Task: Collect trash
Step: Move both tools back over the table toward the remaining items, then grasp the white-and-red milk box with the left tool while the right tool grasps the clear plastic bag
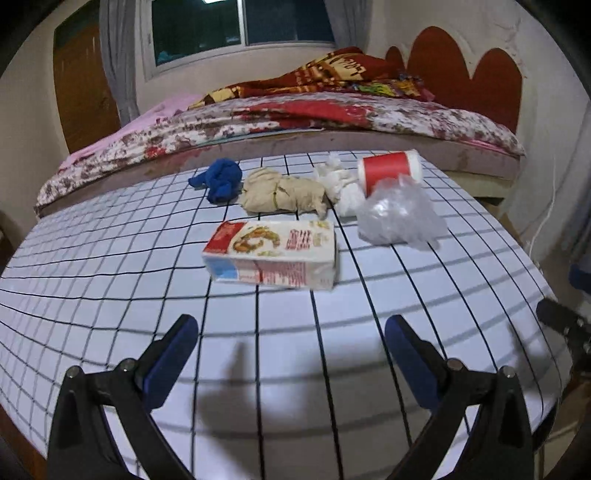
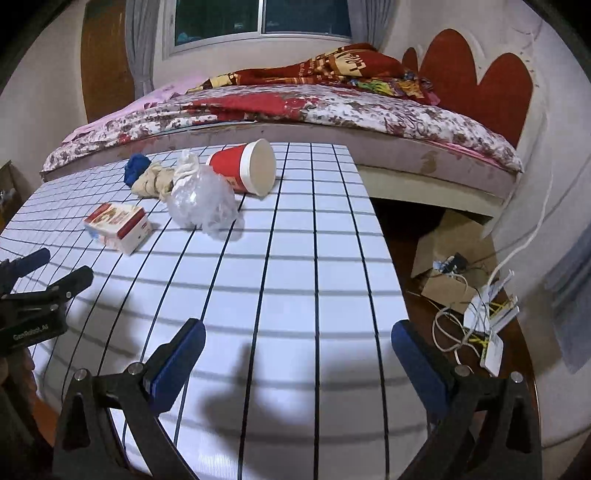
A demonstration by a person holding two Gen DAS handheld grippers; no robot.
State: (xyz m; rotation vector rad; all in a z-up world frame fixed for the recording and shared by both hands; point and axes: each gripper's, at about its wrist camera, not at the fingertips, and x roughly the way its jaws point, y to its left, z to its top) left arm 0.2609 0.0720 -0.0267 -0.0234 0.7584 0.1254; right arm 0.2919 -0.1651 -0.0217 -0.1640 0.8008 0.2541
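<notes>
Both the left tongs point(image 1: 291, 332) and the right tongs point(image 2: 297, 338) hover spread wide and hold nothing. The carton point(image 1: 271, 254) lies straight ahead of the left pair (nearer than the right), long axis crosswise on the desk point(image 1: 110, 280).

Bedroom w/ floral bed point(image 1: 295, 118), red headboard point(image 1: 461, 74), dark window point(image 1: 240, 22), grid-top table point(image 1: 110, 258).

Indoor artificial light from above, dark window point(image 1: 242, 22) behind. White grid-lined tabletop point(image 1: 110, 280) evenly bright, blue-tinted, soft gripper shadows near the bottom in both views. Strong fisheye bending of grid lines, black vignette corners. Slight overall softness, crumpled clear plastic bag point(image 2: 201, 201) shows mild glare.
</notes>
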